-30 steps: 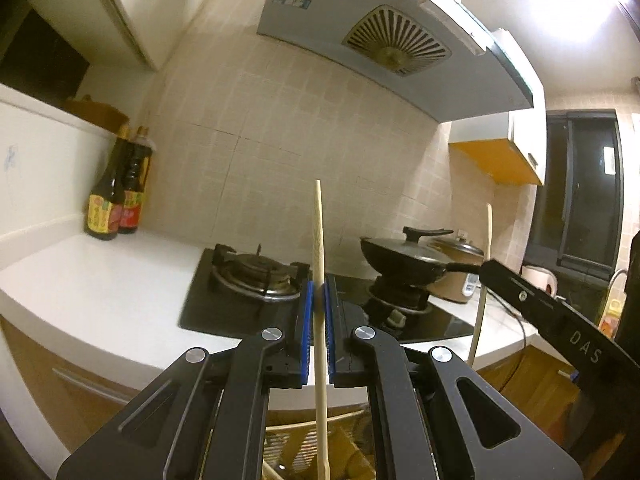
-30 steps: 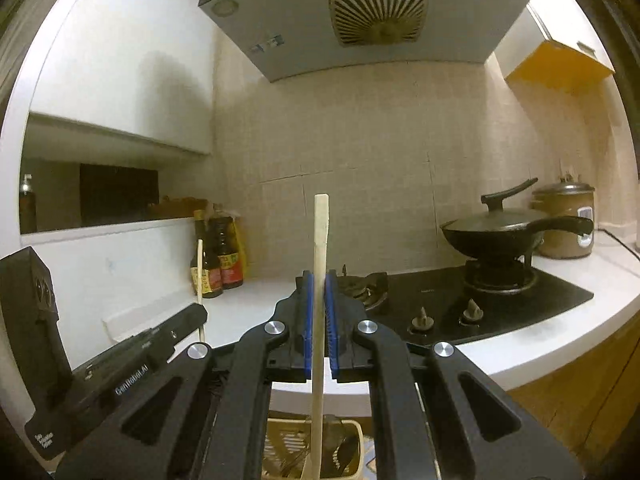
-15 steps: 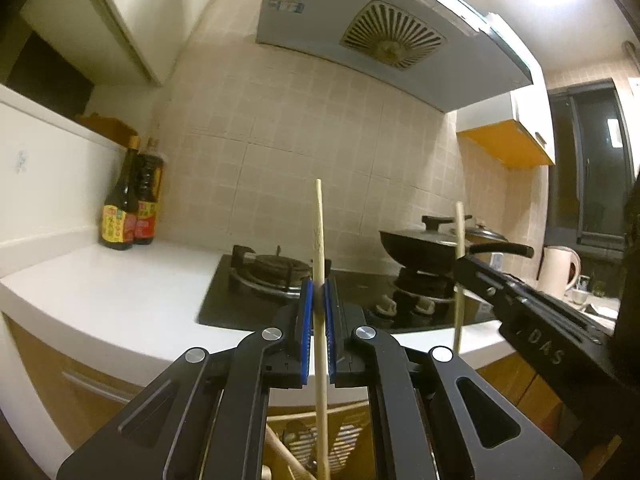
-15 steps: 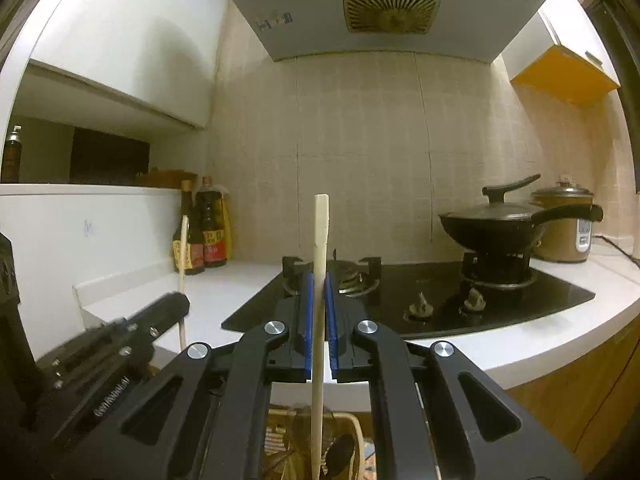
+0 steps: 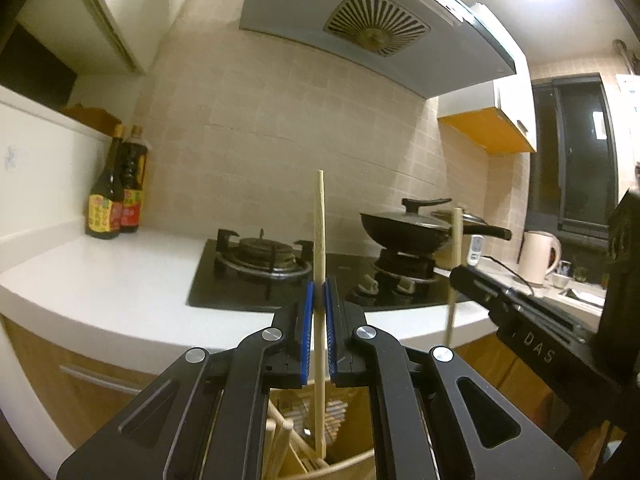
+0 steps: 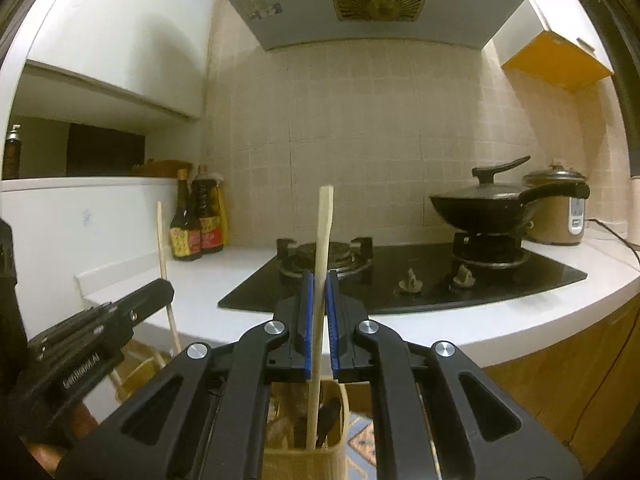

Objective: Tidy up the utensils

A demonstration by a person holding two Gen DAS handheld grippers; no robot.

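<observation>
My left gripper (image 5: 319, 294) is shut on an upright wooden chopstick (image 5: 319, 220), whose lower end hangs over a wooden holder (image 5: 352, 462) with other sticks in it. My right gripper (image 6: 319, 286) is shut on a flat wooden utensil handle (image 6: 324, 224), whose lower end reaches into a beige utensil holder (image 6: 304, 462) that holds dark utensils. The right gripper (image 5: 520, 320) shows at the right of the left wrist view with its stick (image 5: 455, 272). The left gripper (image 6: 92, 340) shows at the lower left of the right wrist view with its chopstick (image 6: 162, 248).
A white counter (image 5: 100, 272) carries a black gas hob (image 5: 272, 276), a lidded black pan (image 5: 412, 228), two sauce bottles (image 5: 116, 196), a rice cooker (image 6: 556, 208) and a kettle (image 5: 538, 256). A range hood (image 5: 360, 28) hangs above. Wooden cabinet fronts (image 5: 80, 392) run below the counter.
Both grippers have sunk lower with their sticks still gripped; the counter and hob sit higher in both views. The holders below show more.
</observation>
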